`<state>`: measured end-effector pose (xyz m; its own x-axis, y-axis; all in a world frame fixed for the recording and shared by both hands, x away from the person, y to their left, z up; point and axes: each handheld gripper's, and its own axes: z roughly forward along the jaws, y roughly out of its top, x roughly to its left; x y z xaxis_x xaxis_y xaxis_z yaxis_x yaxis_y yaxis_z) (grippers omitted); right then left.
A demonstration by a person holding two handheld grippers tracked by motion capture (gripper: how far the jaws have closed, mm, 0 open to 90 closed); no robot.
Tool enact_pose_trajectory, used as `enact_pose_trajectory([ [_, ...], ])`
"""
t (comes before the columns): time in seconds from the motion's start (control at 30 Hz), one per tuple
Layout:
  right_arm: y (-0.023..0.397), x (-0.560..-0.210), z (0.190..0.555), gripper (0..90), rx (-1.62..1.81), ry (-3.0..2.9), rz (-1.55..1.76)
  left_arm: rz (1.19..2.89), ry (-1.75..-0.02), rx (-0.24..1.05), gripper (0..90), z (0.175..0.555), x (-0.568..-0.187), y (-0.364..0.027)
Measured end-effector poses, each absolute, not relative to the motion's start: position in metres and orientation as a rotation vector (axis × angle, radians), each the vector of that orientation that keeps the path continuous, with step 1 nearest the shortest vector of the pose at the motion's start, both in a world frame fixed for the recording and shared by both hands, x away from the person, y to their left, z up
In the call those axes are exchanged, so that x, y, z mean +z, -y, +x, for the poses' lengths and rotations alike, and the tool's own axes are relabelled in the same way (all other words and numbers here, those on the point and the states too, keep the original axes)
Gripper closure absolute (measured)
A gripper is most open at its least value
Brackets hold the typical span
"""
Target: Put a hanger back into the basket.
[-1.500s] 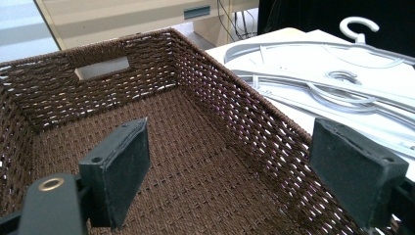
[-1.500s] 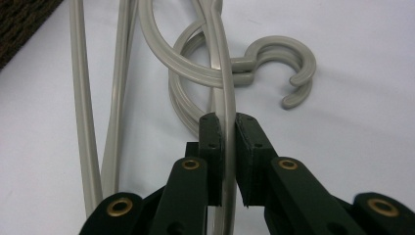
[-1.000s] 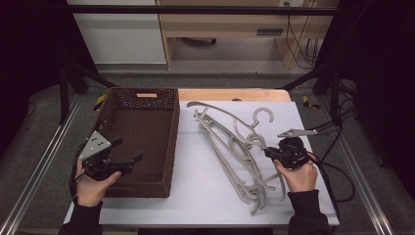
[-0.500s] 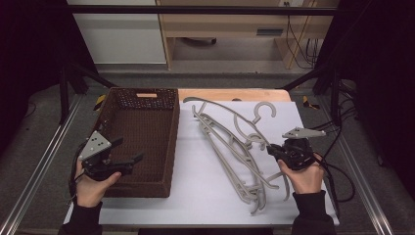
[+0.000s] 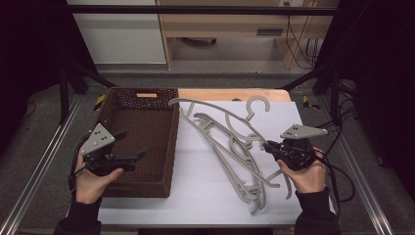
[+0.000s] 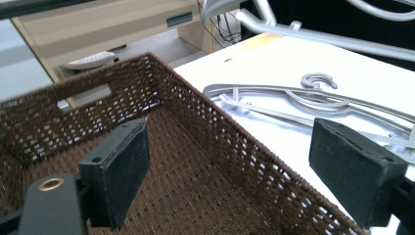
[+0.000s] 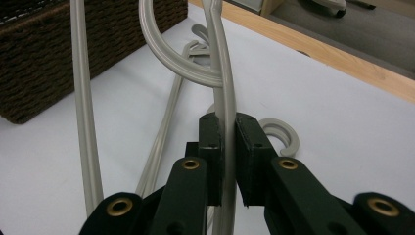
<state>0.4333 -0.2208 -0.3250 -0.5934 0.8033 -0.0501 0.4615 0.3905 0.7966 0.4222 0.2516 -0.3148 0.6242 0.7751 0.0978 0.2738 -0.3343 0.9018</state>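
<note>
High view, from left to right: the left hand (image 5: 90, 178) holds the left gripper (image 5: 139, 154) over the wicker basket (image 5: 120, 98), above its left wall, the jaws pointing toward 3 o'clock. Its jaws stand wide apart with nothing between them; in the left gripper view the 2 black pads (image 6: 120, 171) frame the basket's brown floor and its right wall (image 6: 230, 132), with the white tabletop past it. The basket sits on the left part of the table (image 5: 210, 196), its near right corner on the white sheet.

Just right of the basket, a pile of grey plastic hangers (image 5: 230, 156) lies across the sheet, running from about 11 o'clock to 5 o'clock; I count perhaps 3 or 4, tangled too closely to tell apart. 1 hanger (image 5: 215, 110) is tilted up off the pile, its hook at 12 o'clock.

At the right, the right hand (image 5: 306, 174) carries the right gripper (image 5: 268, 146), pointing toward 9 o'clock. Its jaws are clenched on that hanger's thin grey bar (image 7: 226, 127), which passes upright between the pads in the right gripper view.
</note>
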Motion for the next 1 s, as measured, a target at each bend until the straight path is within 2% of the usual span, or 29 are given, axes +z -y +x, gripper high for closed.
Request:
enact_pose_trajectory([
  [0.43,0.201,-0.312,0.431,82.6,1.078,-2.317,0.961,2.007,-0.706,0.694,15.1,0.432,-0.277,-0.219],
  [1.0,0.184,-0.305,0.428,82.6,1.070,-2.387,0.884,2.152,-0.583,0.719,20.0,0.456,-0.264,-0.169],
])
